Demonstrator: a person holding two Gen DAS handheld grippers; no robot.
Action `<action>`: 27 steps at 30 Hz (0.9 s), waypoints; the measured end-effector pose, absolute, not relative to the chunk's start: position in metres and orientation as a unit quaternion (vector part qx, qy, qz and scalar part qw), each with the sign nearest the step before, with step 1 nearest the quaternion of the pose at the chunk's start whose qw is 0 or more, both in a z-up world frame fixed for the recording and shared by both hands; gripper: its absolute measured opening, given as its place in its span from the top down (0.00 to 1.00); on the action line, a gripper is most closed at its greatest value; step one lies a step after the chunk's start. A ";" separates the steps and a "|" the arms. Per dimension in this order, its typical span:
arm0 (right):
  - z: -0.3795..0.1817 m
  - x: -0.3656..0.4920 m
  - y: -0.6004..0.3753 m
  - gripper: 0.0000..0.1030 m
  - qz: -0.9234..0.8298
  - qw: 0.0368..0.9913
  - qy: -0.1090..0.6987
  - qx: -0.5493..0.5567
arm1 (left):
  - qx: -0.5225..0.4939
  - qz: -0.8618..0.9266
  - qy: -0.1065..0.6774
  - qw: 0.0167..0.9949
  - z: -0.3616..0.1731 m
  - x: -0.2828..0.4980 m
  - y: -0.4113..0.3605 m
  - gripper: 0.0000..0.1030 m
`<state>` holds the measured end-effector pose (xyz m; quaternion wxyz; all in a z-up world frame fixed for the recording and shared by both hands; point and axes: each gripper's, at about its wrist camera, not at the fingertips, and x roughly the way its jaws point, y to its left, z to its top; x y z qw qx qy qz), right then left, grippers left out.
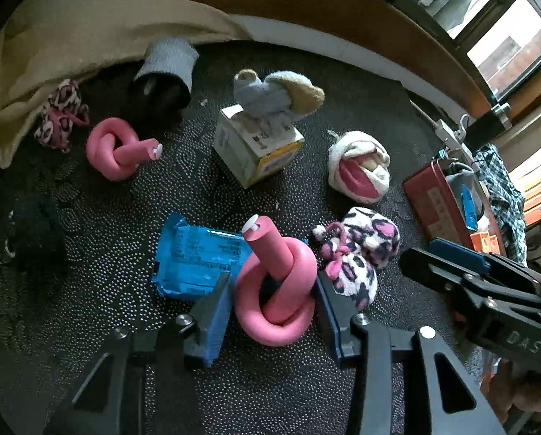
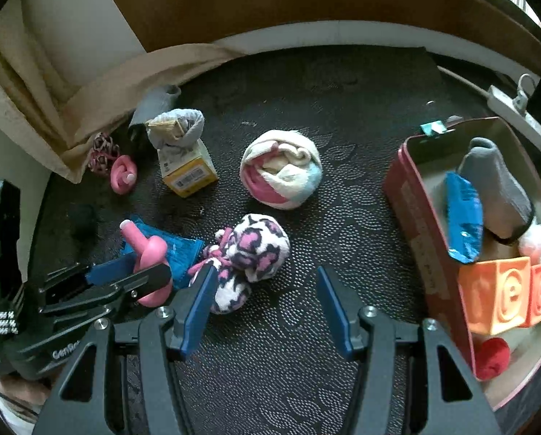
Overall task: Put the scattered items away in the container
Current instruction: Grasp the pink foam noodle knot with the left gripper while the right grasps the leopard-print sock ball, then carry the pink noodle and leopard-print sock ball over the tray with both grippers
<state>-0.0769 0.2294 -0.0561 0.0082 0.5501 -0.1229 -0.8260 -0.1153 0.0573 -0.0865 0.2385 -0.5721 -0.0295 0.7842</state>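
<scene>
A pink knot (image 1: 276,290) is framed between the blue pads of the left gripper (image 1: 272,299) on a dark dotted mat (image 1: 132,326); the jaws are set wide on either side of the foam loop, and whether the pads are touching it cannot be told. The knot lies partly on a blue packet (image 1: 194,257), just beside a leopard sock (image 1: 357,250). The right gripper (image 2: 267,304) is held spread and empty over bare mat, the leopard sock at its left pad. To the right, the red tin (image 2: 408,195) is already stocked with a grey sock (image 2: 495,188), a second blue packet (image 2: 464,217) and orange blocks (image 2: 506,297). Scattered items are seen across the mat: a white-pink sock ball (image 2: 281,174), a yellow box (image 2: 187,174) topped by a grey-blue bundle (image 2: 178,128), a second pink knot (image 1: 120,148) and a second leopard sock (image 1: 60,112) by a beige cloth (image 1: 89,36). The tidying is judged to be partway, with the near knot the item in hand. A close on the soft loop is called for, then a lift clear of the packet and a carry across to the tin.
</scene>
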 end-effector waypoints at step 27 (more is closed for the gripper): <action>-0.091 -0.108 0.200 0.56 -0.811 0.042 -0.081 0.578 | -0.518 0.844 0.005 0.138 -0.044 -0.118 0.026 0.56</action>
